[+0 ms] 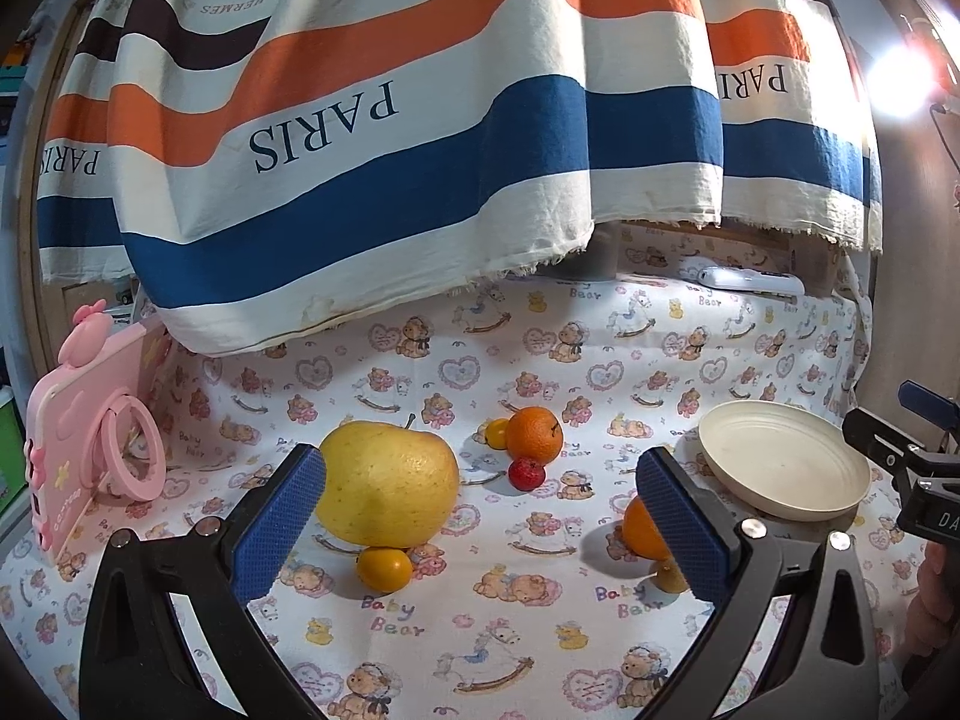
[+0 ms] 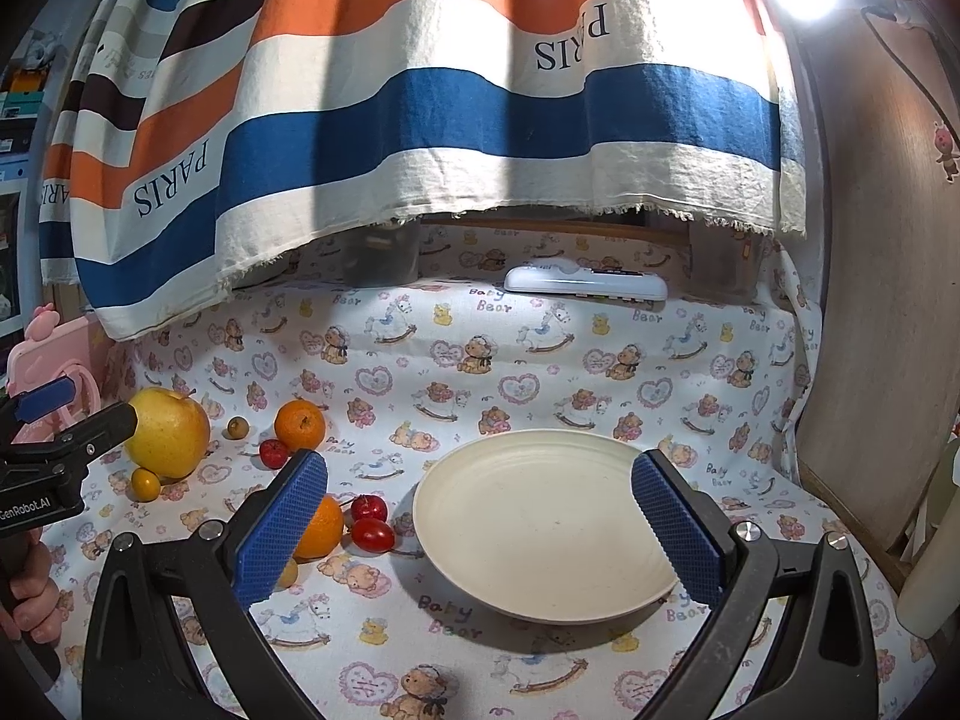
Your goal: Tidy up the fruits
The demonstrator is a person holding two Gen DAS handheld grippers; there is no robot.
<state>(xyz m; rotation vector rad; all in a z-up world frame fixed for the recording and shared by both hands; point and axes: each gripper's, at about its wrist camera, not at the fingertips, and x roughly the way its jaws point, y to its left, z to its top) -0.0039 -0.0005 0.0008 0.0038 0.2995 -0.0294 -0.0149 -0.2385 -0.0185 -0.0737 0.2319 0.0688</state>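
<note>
**Fruit on the surface, plate bare**

Both grippers' fingers are spread wide, holding nothing: the left gripper (image 1: 480, 531) faces the yellow apple (image 1: 387, 483), the right gripper (image 2: 477, 531) frames the cream plate (image 2: 543, 531), which holds no fruit. Oranges (image 2: 300, 423) and cherries (image 2: 372, 531) lie left of it.

My left camera sits low over the bear-print cloth (image 1: 540, 348), looking forward between my fingers, close to the yellow apple (image 1: 390, 489). My right camera looks the same way from further right, close over the cream plate (image 2: 540, 540). Both views share apple, plate and the striped curtain (image 2: 420, 90) behind.
</note>
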